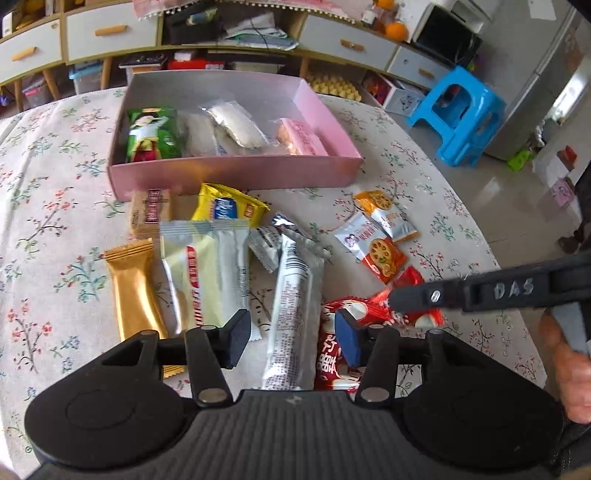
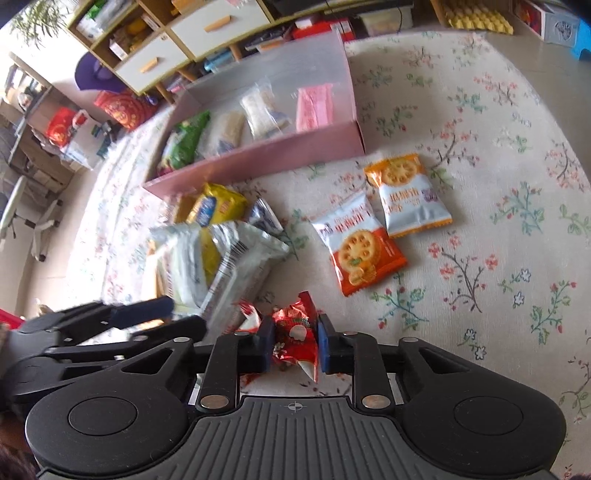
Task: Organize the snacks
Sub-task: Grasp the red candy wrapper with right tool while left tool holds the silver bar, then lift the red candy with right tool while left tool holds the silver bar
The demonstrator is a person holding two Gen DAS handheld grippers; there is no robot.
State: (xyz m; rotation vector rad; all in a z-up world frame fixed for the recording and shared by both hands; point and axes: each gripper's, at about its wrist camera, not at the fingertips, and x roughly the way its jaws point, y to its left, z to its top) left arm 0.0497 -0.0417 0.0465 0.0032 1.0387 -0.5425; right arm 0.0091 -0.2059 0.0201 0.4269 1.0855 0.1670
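A pink box (image 1: 236, 173) on the floral tablecloth holds a green packet (image 1: 153, 134), clear-wrapped white cakes (image 1: 236, 125) and a pink packet (image 1: 303, 138). In front of it lie loose snacks: a gold bar (image 1: 133, 291), a pale green bar (image 1: 201, 269), a yellow packet (image 1: 227, 206) and a long silver packet (image 1: 291, 306). My left gripper (image 1: 293, 341) is open, its pads on either side of the silver packet without touching it. My right gripper (image 2: 294, 343) is shut on a crumpled red packet (image 2: 295, 328).
Two orange biscuit packets (image 2: 364, 254) (image 2: 406, 195) lie right of the pile on the tablecloth (image 2: 480, 221). A brown packet (image 1: 151, 212) sits against the box's front wall. Beyond the table stand a blue stool (image 1: 458, 114) and low cabinets (image 1: 110, 33).
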